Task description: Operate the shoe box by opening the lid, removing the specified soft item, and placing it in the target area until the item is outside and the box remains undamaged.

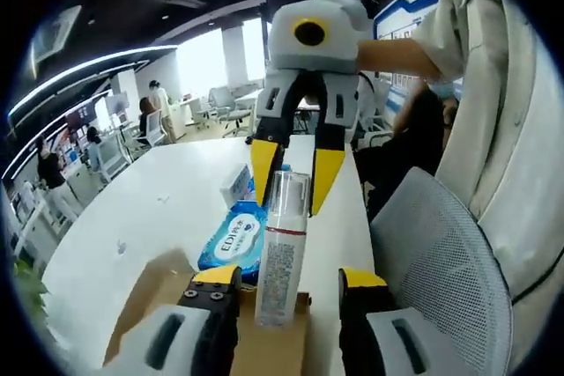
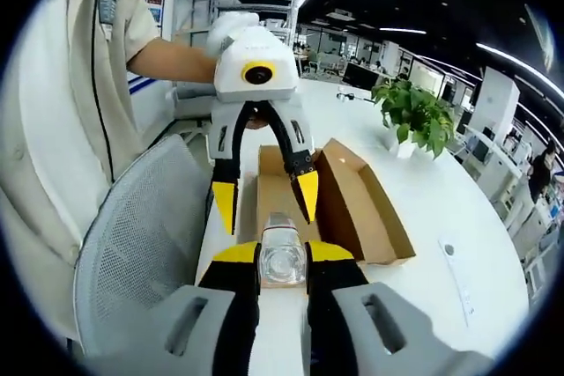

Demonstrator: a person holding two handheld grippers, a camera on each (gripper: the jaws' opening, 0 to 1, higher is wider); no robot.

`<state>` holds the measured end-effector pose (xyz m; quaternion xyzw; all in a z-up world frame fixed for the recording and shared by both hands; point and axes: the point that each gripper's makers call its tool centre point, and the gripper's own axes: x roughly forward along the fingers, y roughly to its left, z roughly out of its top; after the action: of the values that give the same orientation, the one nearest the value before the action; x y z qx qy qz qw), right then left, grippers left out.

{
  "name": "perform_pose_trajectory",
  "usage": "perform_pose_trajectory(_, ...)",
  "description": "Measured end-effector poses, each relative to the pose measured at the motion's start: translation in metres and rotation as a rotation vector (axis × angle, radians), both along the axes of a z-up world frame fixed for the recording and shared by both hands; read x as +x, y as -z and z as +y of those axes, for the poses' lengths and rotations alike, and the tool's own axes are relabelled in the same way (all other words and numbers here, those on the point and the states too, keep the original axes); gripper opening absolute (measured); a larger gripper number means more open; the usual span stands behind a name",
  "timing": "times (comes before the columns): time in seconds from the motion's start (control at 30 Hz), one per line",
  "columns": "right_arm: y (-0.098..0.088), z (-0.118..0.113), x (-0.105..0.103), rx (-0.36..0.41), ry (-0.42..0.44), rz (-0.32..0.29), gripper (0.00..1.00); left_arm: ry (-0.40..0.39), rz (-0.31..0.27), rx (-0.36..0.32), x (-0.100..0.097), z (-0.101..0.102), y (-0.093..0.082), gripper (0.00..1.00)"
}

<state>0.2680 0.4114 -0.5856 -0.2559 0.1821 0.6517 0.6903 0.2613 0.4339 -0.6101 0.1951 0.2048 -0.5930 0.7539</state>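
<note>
The bottle (image 1: 282,248) is what we've got in hand right now: a clear plastic one with a printed label, held up in the air over the counter (image 1: 167,200) edge, just above the open shoe box (image 2: 357,195). In the right gripper view, the right gripper (image 2: 282,263) has its jaws closed narrow around the bottle's top end, and we're looking straight down its length. The left gripper (image 2: 263,195) hangs just past it with its yellow-tipped jaws spread wide, not touching anything, pretty much lined up with the bottle's far end.

Handling-wise, we'd guess this thing is light, and thin clear plastic like that usually gives a bit under pressure, so it's the "soft" item more by squish than by being cloth. The smooth wall looks slippery, and the grip is only near one end, so it could swing or slide if we tilt it. The labelled middle seems like the safer spot to take hold, since paper gives more bite than bare plastic.

The box sits on the counter with its lid already flipped open and looks intact. In the left gripper view, a blue pack of wipes (image 1: 233,239) lies on the counter just beyond the bottle, with a small white box (image 1: 236,184) behind it.
</note>
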Motion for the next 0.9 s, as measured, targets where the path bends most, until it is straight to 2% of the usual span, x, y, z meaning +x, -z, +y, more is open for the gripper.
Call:
perform_pose_trajectory(0.4, -0.003, -0.016, 0.03, -0.058, 0.003, -0.001, 0.17, -0.193, 0.043, -0.09, 0.015, 0.03, -0.008, 0.71)
perform_pose_trajectory(0.5, -0.002, -0.025, 0.044, -0.094, 0.014, -0.004, 0.17, -0.262, 0.061, -0.124, 0.016, 0.04, -0.012, 0.74)
perform_pose_trajectory(0.57, -0.001, -0.031, 0.053, -0.109, 0.022, -0.006, 0.17, -0.282, 0.069, -0.136, 0.016, 0.044, -0.014, 0.77)
perform_pose_trajectory(0.9, 0.008, -0.054, 0.088, -0.191, 0.049, -0.021, 0.17, -0.393, 0.074, -0.148, 0.02, 0.069, -0.014, 0.89)
